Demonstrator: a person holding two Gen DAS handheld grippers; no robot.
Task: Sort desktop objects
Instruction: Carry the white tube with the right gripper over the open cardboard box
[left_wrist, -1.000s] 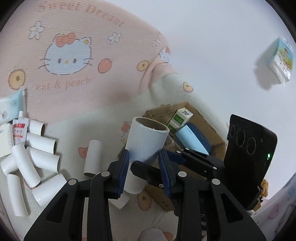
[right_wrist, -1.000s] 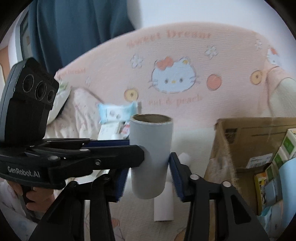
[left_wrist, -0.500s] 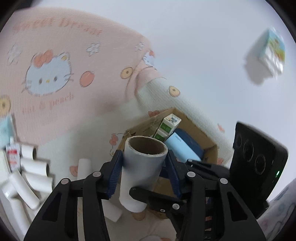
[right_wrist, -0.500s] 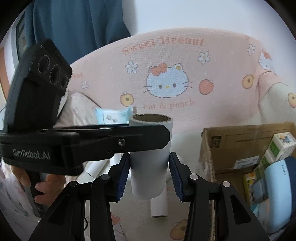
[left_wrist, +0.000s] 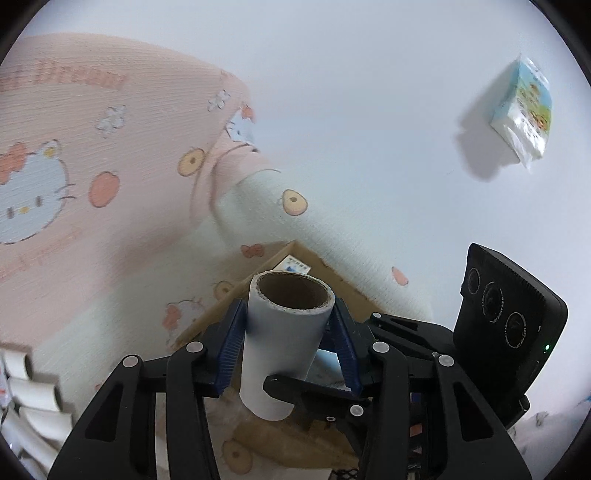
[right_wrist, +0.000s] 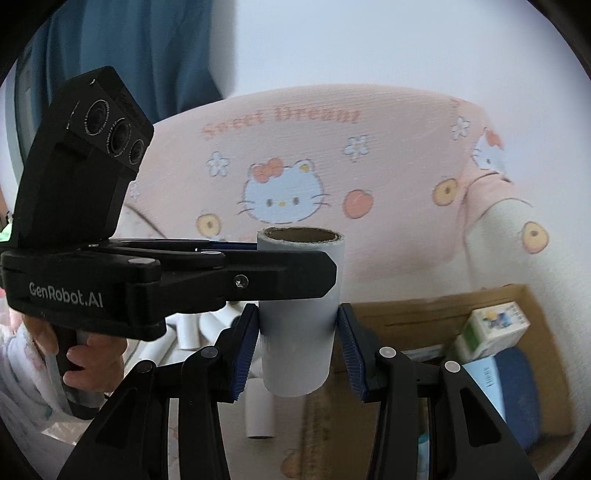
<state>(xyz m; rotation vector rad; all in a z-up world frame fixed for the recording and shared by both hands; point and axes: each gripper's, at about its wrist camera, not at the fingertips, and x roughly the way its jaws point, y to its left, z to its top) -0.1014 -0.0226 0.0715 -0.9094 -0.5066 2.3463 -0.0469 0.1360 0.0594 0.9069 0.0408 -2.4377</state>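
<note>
**Tube held in the air beside the box**

The tube (right_wrist: 299, 332) stands upright above the bed; the right gripper (right_wrist: 297, 314) pinches its lower part between the jaws; the left gripper (left_wrist: 288, 314) has its jaws spread around the upper part and seems not to press. The box (right_wrist: 443, 306) lies at 4 o'clock from the tube. I judge the left should draw back straight, without brushing the tube; the right should then carry it, probably toward the box, keeping the grip firm and the tube upright.

"sweet dream" on pink cover (right_wrist: 332, 155); "genrobot.ai" on left gripper (right_wrist: 110, 291)
</note>
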